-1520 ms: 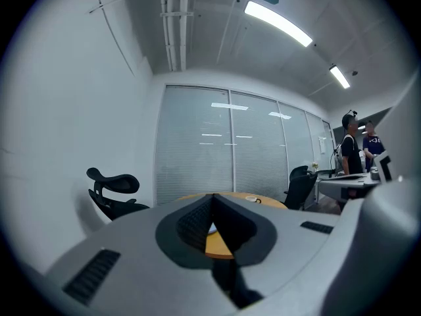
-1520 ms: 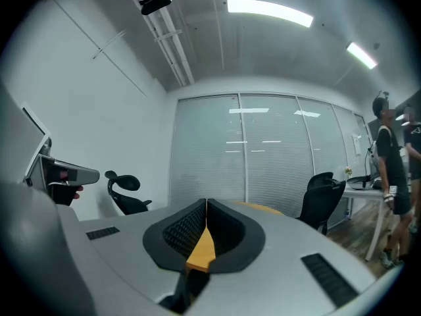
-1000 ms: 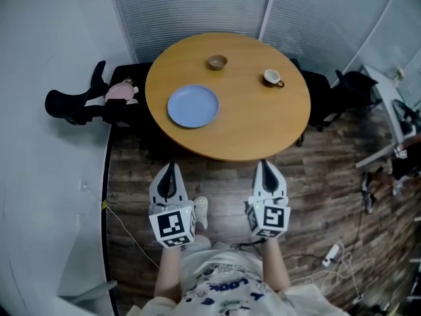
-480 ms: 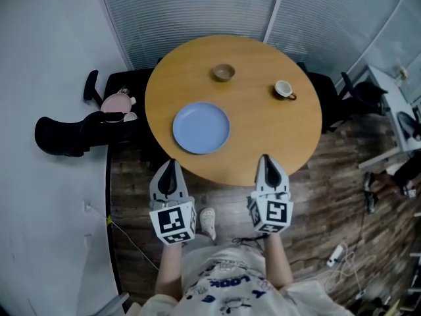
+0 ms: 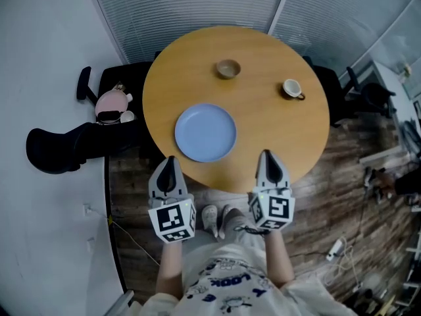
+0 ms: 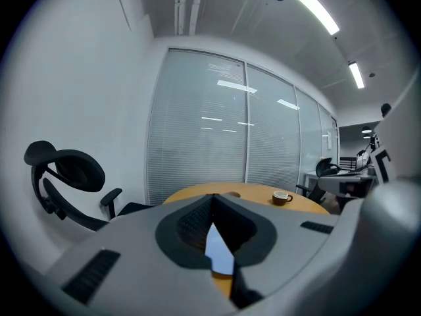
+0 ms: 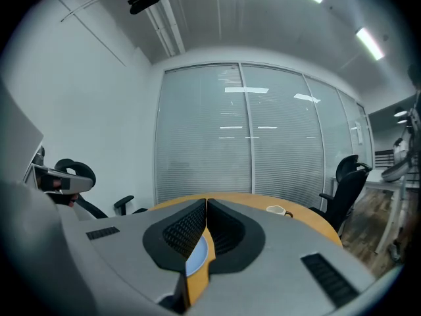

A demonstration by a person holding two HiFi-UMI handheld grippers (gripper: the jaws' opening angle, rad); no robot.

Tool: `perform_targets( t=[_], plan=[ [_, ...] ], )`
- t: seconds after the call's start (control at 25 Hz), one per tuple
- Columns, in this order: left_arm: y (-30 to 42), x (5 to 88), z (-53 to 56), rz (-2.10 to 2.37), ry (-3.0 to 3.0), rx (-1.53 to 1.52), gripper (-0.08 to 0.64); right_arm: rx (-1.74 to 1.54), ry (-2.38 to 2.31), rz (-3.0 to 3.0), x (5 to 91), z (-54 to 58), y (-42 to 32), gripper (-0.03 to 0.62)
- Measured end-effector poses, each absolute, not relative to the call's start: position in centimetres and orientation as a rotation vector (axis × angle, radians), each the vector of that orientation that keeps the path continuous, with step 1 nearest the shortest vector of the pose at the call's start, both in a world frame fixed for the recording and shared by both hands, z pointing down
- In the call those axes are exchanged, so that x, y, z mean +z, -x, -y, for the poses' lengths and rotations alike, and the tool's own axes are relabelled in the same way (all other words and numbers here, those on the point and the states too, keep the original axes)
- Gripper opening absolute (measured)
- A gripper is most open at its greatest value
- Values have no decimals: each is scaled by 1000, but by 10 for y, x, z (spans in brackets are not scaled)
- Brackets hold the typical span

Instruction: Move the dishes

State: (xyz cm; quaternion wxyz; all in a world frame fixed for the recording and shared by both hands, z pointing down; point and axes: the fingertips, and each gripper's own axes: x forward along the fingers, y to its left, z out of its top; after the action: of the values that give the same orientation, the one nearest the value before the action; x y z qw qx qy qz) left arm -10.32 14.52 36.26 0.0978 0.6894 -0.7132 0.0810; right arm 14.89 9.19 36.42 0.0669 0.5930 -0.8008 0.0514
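Observation:
On the round wooden table (image 5: 263, 130) lie a light blue plate (image 5: 205, 133) at the near left, a small brown bowl (image 5: 227, 68) at the far middle and a white cup with a brown inside (image 5: 291, 88) at the far right. My left gripper (image 5: 168, 165) hovers shut at the table's near edge, just below the plate. My right gripper (image 5: 269, 162) is shut over the near edge, to the plate's right. Neither holds anything. The left gripper view shows the plate (image 6: 219, 250) through the jaw gap and the cup (image 6: 281, 197) beyond.
Black office chairs stand around the table: one (image 5: 59, 143) at the left with a pink object (image 5: 108, 104) on it, others (image 5: 368, 94) at the right. Frosted glass walls (image 5: 197, 12) close the far side. Cables and a power strip (image 5: 335, 247) lie on the wooden floor at the right.
The person has stepped closer to the table: the table and dishes now lie nearer in the head view, and both gripper tips reach its near edge. Both grippers stay shut.

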Motion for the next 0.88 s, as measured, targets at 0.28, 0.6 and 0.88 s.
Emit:
perform_targets(
  t=[0.28,0.6,0.88],
  plan=[
    [108,375,-117,2108,-1993,253,2,178,-1755,2410,375,-55,-144,5],
    [117,400,-89,2115,-1870,294,3,236,-1662,2402,401,-6,-135,6],
    [126,428,-71,2122,-1719,339,2,330,-1519,2397,435,26,-119,6]
  ],
)
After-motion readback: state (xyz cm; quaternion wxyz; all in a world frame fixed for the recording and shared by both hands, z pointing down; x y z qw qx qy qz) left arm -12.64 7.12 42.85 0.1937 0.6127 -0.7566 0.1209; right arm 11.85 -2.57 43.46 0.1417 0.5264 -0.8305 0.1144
